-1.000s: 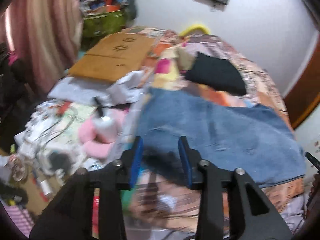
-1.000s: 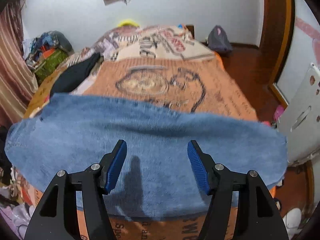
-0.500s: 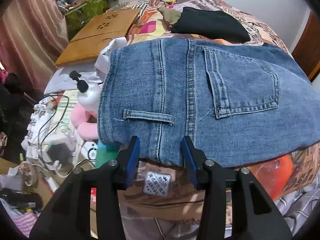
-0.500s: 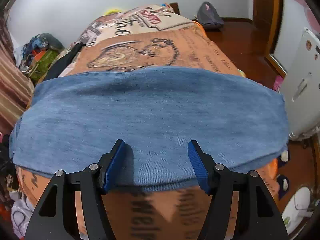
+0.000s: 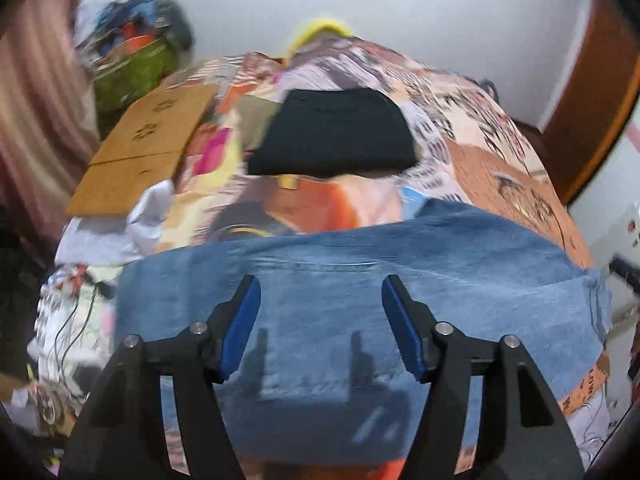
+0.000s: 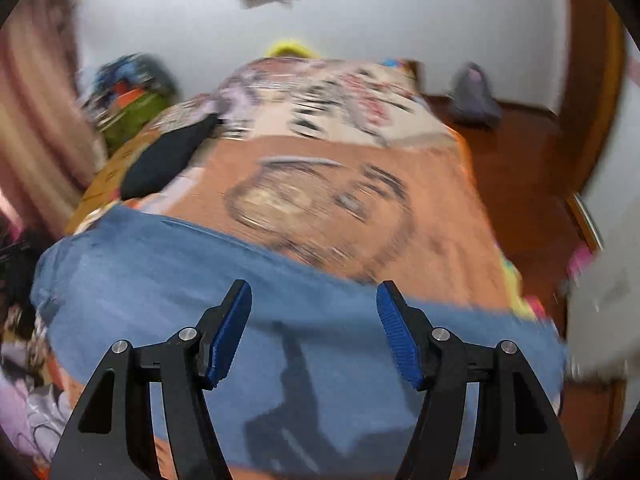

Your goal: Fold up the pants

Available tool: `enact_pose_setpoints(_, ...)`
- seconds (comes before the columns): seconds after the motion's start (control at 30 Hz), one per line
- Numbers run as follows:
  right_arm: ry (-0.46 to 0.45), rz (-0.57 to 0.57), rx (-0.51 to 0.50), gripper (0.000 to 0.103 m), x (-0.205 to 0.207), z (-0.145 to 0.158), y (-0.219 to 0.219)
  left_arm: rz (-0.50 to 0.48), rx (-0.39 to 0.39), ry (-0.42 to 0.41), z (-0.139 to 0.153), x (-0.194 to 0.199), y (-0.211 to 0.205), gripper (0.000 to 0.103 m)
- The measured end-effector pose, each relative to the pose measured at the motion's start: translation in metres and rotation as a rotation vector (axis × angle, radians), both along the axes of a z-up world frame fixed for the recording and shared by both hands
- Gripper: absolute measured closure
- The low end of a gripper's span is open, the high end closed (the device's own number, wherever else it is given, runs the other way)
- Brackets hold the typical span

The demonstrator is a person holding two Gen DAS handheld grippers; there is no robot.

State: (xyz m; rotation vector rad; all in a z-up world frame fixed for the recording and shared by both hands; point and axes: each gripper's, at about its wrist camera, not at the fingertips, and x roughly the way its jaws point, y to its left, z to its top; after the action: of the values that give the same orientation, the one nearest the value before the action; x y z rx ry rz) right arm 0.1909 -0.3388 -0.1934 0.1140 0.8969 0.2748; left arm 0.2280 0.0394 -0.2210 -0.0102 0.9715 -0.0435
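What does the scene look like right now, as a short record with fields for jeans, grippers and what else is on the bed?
jeans: blue denim, lying flat across the near end of the bed
left hand-held gripper: above the jeans, jaws opening, nothing between them
right hand-held gripper: above the jeans, open, holding nothing
bedspread: orange print
other: black garment farther up the bed

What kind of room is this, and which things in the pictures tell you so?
Most likely a bedroom in a home. A bed with a printed cover fills most of the view, blue jeans and a folded black garment lie on it, and a curtain hangs at the side.
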Motion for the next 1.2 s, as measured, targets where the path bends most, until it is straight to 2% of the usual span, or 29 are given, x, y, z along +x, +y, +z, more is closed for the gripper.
enact_pose_setpoints(0.1, -0.008, 0.148, 0.019, 0.043, 0.029, 0.004, 0.04, -0.041, 0.012, 0.05, -0.022, 0.015, -0.022, 0.039)
enact_pose_setpoints(0.23, 0.022, 0.319, 0.015, 0.054, 0.06, -0.005, 0.092, -0.055, -0.006, 0.106, -0.049, 0.025, -0.03, 0.039)
enact_pose_setpoints(0.37, 0.094, 0.437, 0.005, 0.064, 0.084, -0.025, 0.128, -0.054, -0.006, 0.136, -0.066, 0.023, -0.03, 0.038)
enact_pose_setpoints(0.43, 0.142, 0.477, 0.02, 0.068, 0.089, -0.033, 0.134, -0.05, -0.006, 0.136, -0.07, 0.022, -0.029, 0.034)
enact_pose_setpoints(0.5, 0.179, 0.507, 0.02, 0.073, 0.09, -0.039, 0.14, -0.047, -0.01, 0.129, -0.072, 0.022, -0.028, 0.031)
enact_pose_setpoints(0.7, 0.265, 0.558, 0.028, 0.077, 0.092, -0.049, 0.143, -0.022, -0.029, 0.118, -0.079, 0.02, -0.018, 0.017)
enact_pose_setpoints(0.77, 0.278, 0.564, 0.016, 0.078, 0.093, -0.052, 0.146, -0.016, -0.04, 0.117, -0.081, 0.02, -0.015, 0.015)
enact_pose_setpoints(0.8, 0.27, 0.568, 0.005, 0.079, 0.093, -0.05, 0.148, -0.015, -0.039, 0.116, -0.081, 0.02, -0.015, 0.014)
enact_pose_setpoints(0.87, 0.237, 0.559, -0.052, 0.096, 0.091, -0.048, 0.153, -0.012, -0.019, 0.108, -0.08, 0.02, -0.016, 0.014)
enact_pose_setpoints(0.93, 0.178, 0.558, -0.113, 0.097, 0.083, -0.044, 0.16, 0.001, 0.039, 0.099, -0.081, 0.018, -0.017, 0.014)
enact_pose_setpoints(1.03, 0.1, 0.574, -0.207, 0.099, 0.074, -0.041, 0.169, 0.021, 0.066, 0.095, -0.081, 0.012, -0.009, 0.014)
enact_pose_setpoints(1.2, 0.102, 0.579, -0.26, 0.1, 0.087, -0.04, 0.171, 0.077, 0.109, 0.108, -0.086, 0.006, 0.011, 0.008)
